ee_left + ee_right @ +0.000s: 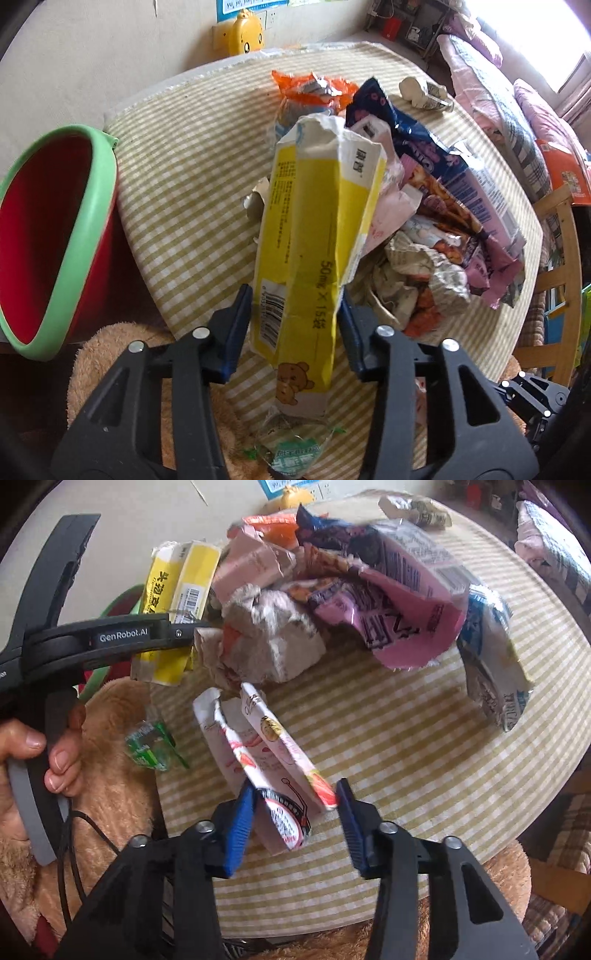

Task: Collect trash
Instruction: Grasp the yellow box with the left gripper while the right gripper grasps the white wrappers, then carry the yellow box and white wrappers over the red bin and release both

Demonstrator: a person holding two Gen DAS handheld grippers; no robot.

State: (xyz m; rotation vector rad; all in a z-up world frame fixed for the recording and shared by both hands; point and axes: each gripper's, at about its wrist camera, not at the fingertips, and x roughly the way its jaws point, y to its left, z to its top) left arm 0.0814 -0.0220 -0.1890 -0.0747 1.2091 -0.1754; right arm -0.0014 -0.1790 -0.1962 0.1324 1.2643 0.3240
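Note:
My left gripper [295, 314] is shut on a crushed yellow carton [314, 236] and holds it above the striped round table [184, 155]. It shows in the right wrist view too [177, 590]. The red bin with a green rim [55, 240] stands left of the table. My right gripper [295, 805] has its blue pads on both sides of a torn pink and white carton [266, 760], which lies on the table [388, 738]. A heap of wrappers [436, 221] lies on the table's right half, also in the right wrist view [332, 583].
A clear plastic scrap with a green label [151, 746] lies at the table's near edge. A crumpled white cup [424, 92] sits at the far side. A tan plush cushion [110, 775] lies below the table. A bed [517, 110] is at right.

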